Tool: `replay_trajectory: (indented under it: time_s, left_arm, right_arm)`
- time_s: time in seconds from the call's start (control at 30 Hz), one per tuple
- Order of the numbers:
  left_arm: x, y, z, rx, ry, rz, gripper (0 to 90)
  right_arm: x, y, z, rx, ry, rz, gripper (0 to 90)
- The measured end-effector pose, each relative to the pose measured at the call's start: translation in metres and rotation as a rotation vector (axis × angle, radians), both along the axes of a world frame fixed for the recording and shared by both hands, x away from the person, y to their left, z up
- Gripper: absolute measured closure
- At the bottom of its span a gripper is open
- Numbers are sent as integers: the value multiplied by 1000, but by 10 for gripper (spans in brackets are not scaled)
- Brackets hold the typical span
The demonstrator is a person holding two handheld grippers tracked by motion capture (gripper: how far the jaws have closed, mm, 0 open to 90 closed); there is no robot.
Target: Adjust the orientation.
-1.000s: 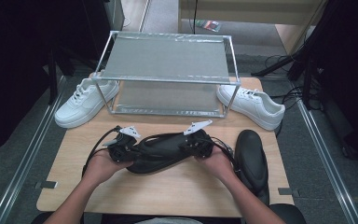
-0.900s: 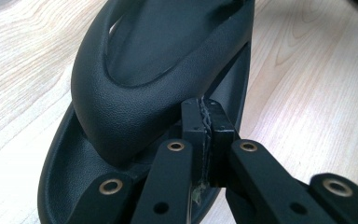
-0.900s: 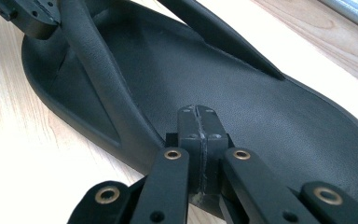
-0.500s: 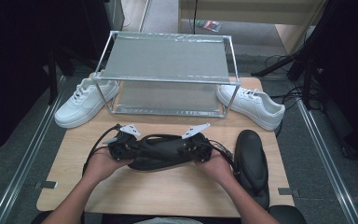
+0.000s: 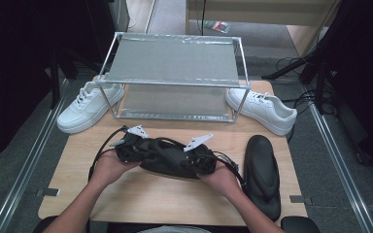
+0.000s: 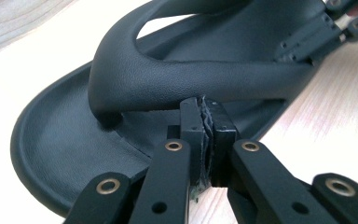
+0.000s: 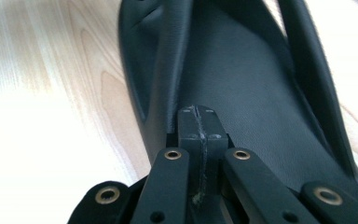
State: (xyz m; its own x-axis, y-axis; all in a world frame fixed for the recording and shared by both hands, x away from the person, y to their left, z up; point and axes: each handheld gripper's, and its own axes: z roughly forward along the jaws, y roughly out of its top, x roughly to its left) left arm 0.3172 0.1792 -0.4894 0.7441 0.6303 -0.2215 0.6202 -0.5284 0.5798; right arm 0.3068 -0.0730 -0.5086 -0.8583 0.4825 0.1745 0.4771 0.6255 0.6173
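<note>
A black flip-flop sandal [image 5: 171, 159] lies crosswise on the wooden table [image 5: 141, 201], between my two hands. My left gripper [image 5: 143, 149] is at its left end and my right gripper [image 5: 195, 162] at its right end. In the left gripper view the sandal [image 6: 65, 140] lies flat. The left gripper [image 6: 204, 105] is shut, pad on pad, with its tips against the thick strap [image 6: 191, 77]. In the right gripper view the right gripper [image 7: 198, 114] is shut too, over the footbed [image 7: 251, 93] beside a strap. I see nothing pinched in either.
A second black sandal [image 5: 262, 174] lies lengthwise at the table's right edge. A metal two-level rack [image 5: 175, 82] stands at the back. One white sneaker [image 5: 88, 104] sits left of it and one white sneaker [image 5: 264, 110] sits right of it. Cables trail from both grippers.
The right gripper has slid a little to the left along the sandal. The left gripper and the sandal have hardly moved.
</note>
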Motion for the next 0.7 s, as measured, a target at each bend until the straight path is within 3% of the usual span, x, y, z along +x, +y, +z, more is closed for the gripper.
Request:
replay_trajectory:
  time_s: [0.43, 0.7]
  left_arm:
    - [12, -9, -3, -47, 7, -4, 877]
    - [18, -17, -3, -52, 10, -7, 884]
  right_arm:
    - [-12, 6, 0, 10, 20, 23, 900]
    - [-17, 10, -2, 34, 34, 5, 900]
